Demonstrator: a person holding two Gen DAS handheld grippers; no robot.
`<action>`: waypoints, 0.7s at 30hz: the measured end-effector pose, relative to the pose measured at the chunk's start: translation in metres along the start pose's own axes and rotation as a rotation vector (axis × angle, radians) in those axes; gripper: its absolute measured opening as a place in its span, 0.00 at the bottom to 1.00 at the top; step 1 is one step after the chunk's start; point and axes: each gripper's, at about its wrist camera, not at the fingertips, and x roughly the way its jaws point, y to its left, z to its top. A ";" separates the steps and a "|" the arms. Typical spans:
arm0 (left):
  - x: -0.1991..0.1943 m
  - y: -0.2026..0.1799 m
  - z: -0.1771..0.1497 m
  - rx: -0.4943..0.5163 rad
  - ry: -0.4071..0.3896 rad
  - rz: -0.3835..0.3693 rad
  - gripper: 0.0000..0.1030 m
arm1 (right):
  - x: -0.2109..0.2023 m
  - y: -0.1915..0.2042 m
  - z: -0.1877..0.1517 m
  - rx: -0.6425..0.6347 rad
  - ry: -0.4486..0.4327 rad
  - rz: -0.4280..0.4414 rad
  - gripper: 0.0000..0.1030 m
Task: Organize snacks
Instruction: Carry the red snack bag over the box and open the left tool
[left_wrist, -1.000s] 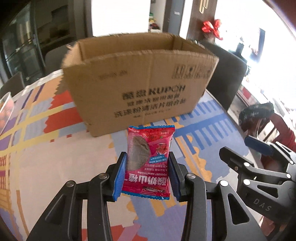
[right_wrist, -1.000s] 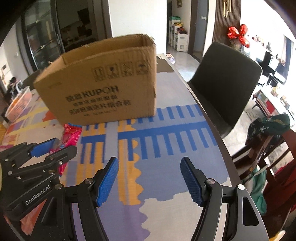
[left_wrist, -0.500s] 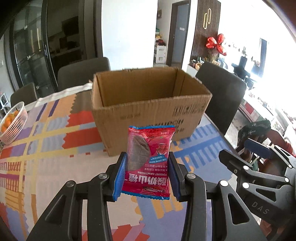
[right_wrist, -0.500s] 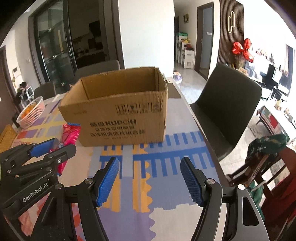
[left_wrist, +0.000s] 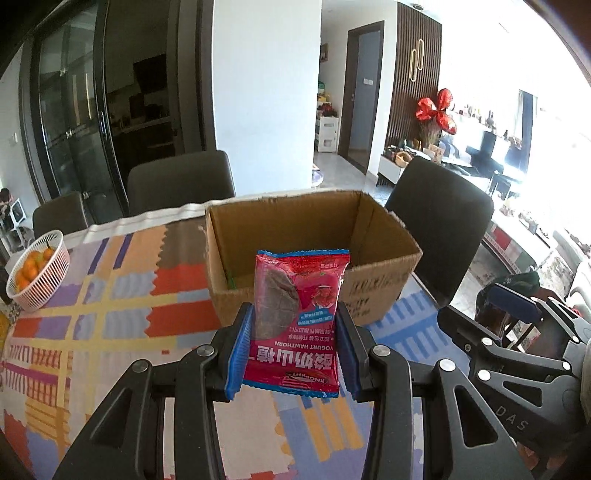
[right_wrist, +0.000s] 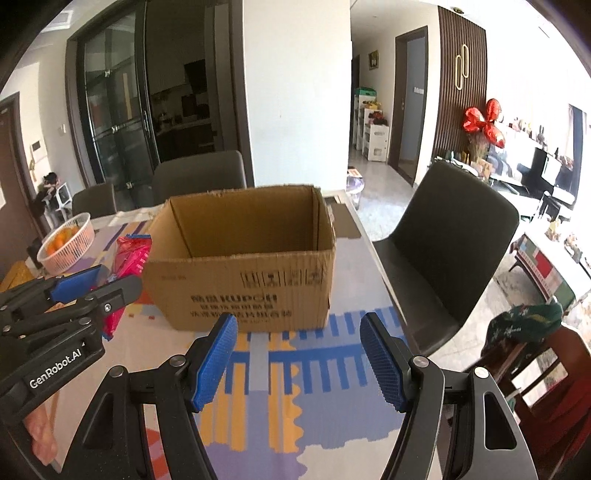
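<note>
Left gripper (left_wrist: 291, 354) tilted down, clamping snack packet (left_wrist: 295, 321)

The red snack packet (left_wrist: 295, 325) hides part of the cardboard box's (left_wrist: 380, 280) near wall.

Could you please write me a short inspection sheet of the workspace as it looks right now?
Surface: table with patterned cloth.
Job's things: red snack packet, upright; open cardboard box behind it.
Clutter: white basket of oranges at the table's far left.
Grippers: left gripper shut on the packet; right gripper open, holding nothing.
Cables: nothing seen.
Surroundings: dark chairs, glass doors, red balloons.
</note>
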 end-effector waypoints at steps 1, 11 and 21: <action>0.000 0.000 0.003 -0.001 -0.003 0.003 0.41 | -0.001 0.000 0.003 0.000 -0.007 0.001 0.68; 0.009 0.009 0.032 -0.003 -0.022 0.016 0.41 | 0.009 -0.001 0.034 -0.013 -0.025 0.000 0.68; 0.035 0.014 0.057 -0.003 0.009 0.027 0.41 | 0.037 -0.003 0.062 -0.028 0.001 -0.011 0.68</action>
